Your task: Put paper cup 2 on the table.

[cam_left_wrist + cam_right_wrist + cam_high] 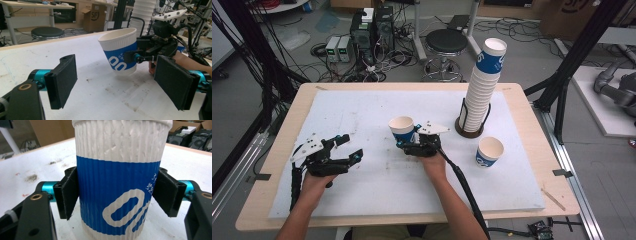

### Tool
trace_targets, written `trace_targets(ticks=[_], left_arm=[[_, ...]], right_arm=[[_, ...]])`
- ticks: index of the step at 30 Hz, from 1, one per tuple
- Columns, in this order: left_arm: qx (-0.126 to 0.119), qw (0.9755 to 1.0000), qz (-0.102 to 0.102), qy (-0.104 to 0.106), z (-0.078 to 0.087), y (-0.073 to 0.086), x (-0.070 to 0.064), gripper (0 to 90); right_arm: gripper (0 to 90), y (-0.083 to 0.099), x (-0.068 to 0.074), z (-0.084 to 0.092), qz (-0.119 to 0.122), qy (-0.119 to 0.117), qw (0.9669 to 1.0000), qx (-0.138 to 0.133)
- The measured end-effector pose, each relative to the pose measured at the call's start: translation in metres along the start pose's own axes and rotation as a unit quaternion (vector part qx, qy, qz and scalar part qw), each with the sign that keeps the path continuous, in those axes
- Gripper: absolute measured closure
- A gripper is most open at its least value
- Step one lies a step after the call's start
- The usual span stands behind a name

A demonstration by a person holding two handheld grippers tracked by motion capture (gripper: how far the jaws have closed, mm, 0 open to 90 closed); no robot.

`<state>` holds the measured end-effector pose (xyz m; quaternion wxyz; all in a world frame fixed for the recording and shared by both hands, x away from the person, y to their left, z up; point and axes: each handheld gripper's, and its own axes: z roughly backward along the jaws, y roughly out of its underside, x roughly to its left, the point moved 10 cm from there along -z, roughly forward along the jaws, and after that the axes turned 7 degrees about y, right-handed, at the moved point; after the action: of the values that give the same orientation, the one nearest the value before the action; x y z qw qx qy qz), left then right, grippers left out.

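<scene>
A white ribbed paper cup point(402, 127) with a blue band hangs just above the middle of the white board, tilted. My right gripper point(408, 139) is shut on it. In the right gripper view the cup point(117, 170) stands between the two black pads point(68, 192), which press on its blue band from both sides. My left gripper point(353, 146) rests at the left of the board, open with nothing in it. In the left gripper view its wide-apart pads point(63, 80) frame the held cup point(120, 52) and the right gripper point(137, 58) farther off.
A tall stack of the same cups point(482, 85) stands in a black wire holder point(469, 127) at the back right. One single cup point(489, 151) stands upright on the white board point(362, 110) near the right. Beyond the table are a stool point(446, 42) and cables.
</scene>
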<state>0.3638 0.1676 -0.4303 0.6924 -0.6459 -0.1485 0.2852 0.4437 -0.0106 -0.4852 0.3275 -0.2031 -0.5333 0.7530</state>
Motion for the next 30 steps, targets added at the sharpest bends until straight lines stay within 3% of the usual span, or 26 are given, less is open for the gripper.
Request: trace_targets(ticks=[7,12,19,30], left_arm=[[0.000,1.0000,0.000,0.000,0.000,0.000,0.000,18.7],[0.001,1.0000,0.002,-0.002,0.001,0.001,0.001,18.6],[0.000,1.0000,0.003,-0.004,0.001,0.001,0.002,18.6],[0.005,1.0000,0.004,-0.003,0.001,0.003,0.002,18.7]], right_arm=[[27.6,0.006,0.005,-0.009,0.029,-0.001,0.9984,0.049],[27.0,0.008,0.001,-0.006,0.015,-0.007,0.9980,0.061],[26.6,0.010,0.002,0.004,0.047,-0.009,0.9957,0.079],[23.4,0.017,0.001,0.014,0.049,-0.014,0.9947,0.090]])
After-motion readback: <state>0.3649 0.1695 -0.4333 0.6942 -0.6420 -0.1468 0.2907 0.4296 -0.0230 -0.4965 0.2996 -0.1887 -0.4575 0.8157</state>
